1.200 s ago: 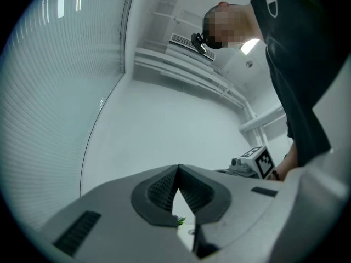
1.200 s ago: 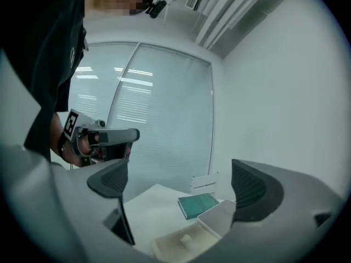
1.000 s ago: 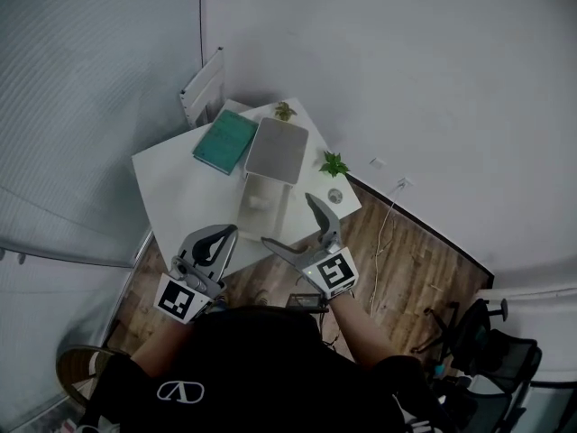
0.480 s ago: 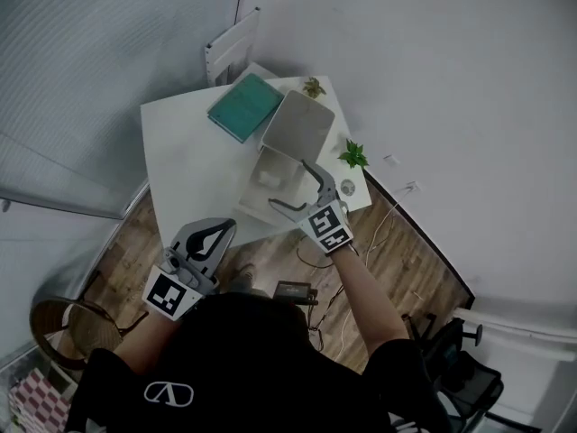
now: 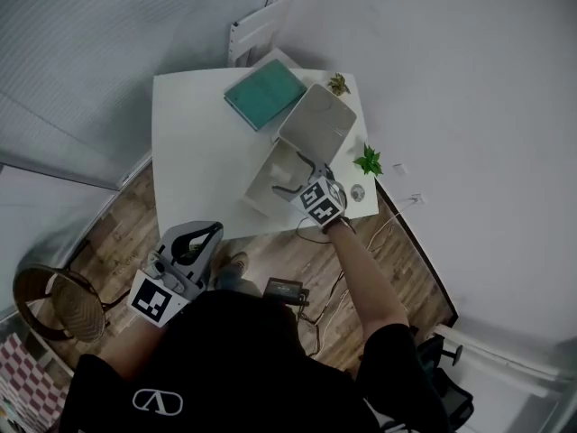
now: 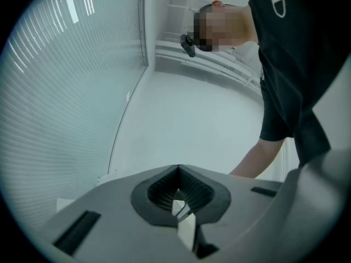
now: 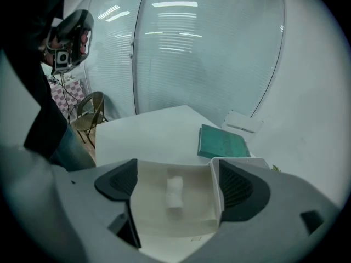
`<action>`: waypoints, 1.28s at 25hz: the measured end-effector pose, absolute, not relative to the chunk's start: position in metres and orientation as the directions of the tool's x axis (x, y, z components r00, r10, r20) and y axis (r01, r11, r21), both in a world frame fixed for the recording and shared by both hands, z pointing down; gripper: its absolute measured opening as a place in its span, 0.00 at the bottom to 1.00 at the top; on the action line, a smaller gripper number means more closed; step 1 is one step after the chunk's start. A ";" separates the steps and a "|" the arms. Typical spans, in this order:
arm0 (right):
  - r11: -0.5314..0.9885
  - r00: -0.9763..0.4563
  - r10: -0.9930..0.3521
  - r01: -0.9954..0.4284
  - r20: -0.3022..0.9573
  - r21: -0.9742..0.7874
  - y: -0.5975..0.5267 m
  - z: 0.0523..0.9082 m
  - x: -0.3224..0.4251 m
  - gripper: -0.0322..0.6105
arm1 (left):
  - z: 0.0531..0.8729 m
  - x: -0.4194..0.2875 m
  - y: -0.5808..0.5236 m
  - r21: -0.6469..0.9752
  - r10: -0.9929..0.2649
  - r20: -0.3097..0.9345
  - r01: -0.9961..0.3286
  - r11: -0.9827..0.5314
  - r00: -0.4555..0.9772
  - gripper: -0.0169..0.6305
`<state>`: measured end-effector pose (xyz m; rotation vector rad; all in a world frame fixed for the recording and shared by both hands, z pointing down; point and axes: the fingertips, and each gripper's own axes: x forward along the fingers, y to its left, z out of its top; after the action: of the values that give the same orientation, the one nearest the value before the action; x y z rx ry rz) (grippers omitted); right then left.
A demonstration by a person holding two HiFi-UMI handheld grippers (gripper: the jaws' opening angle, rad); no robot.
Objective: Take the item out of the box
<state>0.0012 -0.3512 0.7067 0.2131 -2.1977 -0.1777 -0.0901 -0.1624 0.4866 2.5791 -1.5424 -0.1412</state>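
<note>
1. My right gripper (image 7: 178,186) has moved from the counter's (image 5: 194,142) near edge to over the box (image 5: 261,186), mid-frame. Its jaws are closing, still wide.
2. The white item (image 7: 174,192) lies inside the box between them, untouched, so the grasp looks imminent.
3. My left gripper (image 6: 178,171), lower left, stays closed.

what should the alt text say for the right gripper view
The right gripper hangs over an open white box, its jaws closing but wide apart, framing a small white roll inside, untouched. A teal book lies beyond on the white table.
</note>
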 end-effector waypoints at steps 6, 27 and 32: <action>0.990 -0.496 -0.134 -0.035 0.858 0.134 -0.356 0.758 -0.006 0.73 | 0.503 -0.105 -0.154 0.178 -0.901 0.020 -0.888 -0.423 0.433 0.03; 1.000 -0.250 0.022 -0.011 0.968 -0.026 -0.365 0.853 0.005 0.49 | 0.538 -0.124 -0.127 0.217 -0.932 0.095 -0.921 -0.323 0.349 0.03; 1.000 -0.224 0.029 0.001 0.974 -0.030 -0.367 0.857 0.005 0.36 | 0.539 -0.120 -0.124 0.219 -0.930 0.099 -0.920 -0.326 0.353 0.03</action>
<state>0.0054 -0.3667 0.8566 -0.0220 -1.7961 0.0266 -0.1199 -0.1245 0.5393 2.3794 -1.6615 -0.0660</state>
